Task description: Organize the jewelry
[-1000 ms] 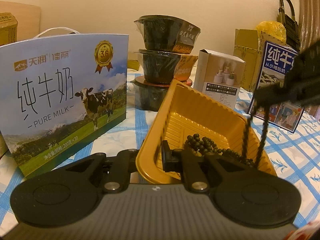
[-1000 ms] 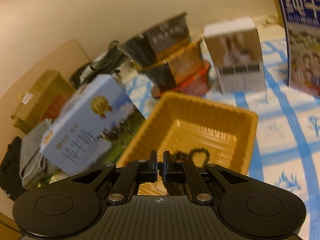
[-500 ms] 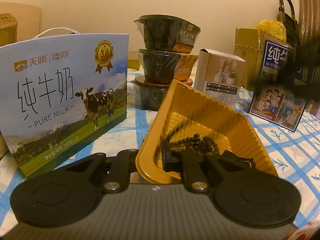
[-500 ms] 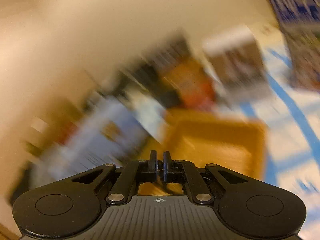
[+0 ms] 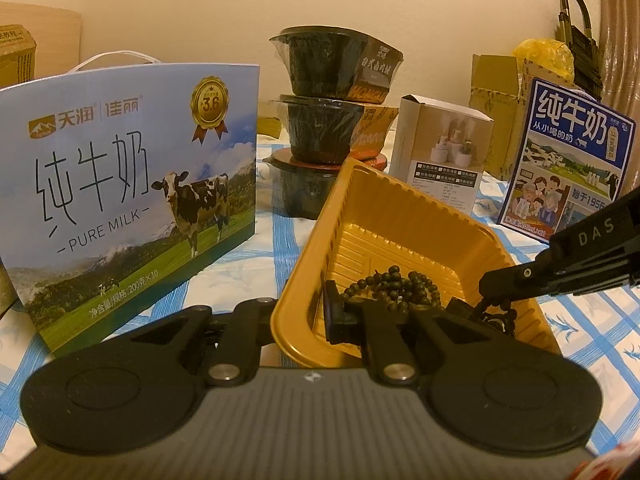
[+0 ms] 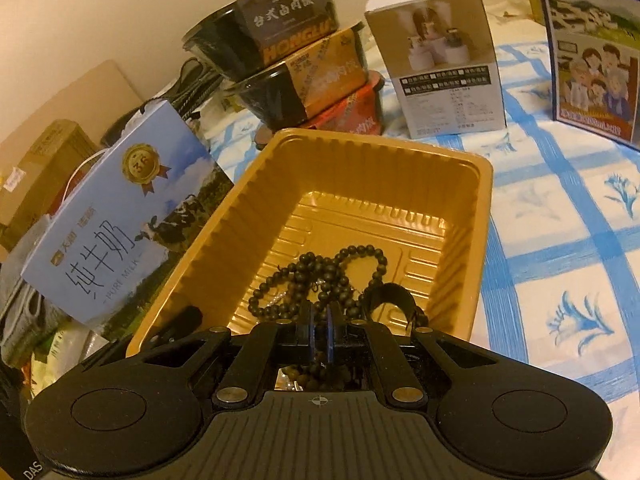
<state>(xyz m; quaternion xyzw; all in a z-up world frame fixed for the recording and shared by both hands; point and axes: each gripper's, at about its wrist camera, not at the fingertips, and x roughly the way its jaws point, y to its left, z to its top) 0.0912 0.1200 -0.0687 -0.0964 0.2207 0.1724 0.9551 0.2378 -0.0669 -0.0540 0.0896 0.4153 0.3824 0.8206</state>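
A gold plastic tray point(image 5: 404, 216) stands on the checked tablecloth. My left gripper point(image 5: 304, 316) is shut on the tray's near wall, one finger inside and one outside. A dark bead necklace point(image 5: 396, 290) lies coiled on the tray floor; it also shows in the right wrist view point(image 6: 328, 276). My right gripper point(image 6: 319, 334) is down inside the tray point(image 6: 456, 160), jaws nearly closed with a strand of the beads between them. In the left wrist view the right gripper point(image 5: 496, 286) reaches in from the right, beads hanging under its tip.
A blue milk carton box point(image 5: 128, 184) stands left of the tray. Stacked black food bowls point(image 5: 332, 120) stand behind it, a small white box point(image 5: 440, 152) and a second milk box point(image 5: 568, 160) to the right. Cardboard boxes point(image 5: 496, 108) line the back wall.
The necklace hung from my raised right gripper over the tray; now the gripper has dropped into the tray and most of the beads lie on its floor. My left gripper has not moved.
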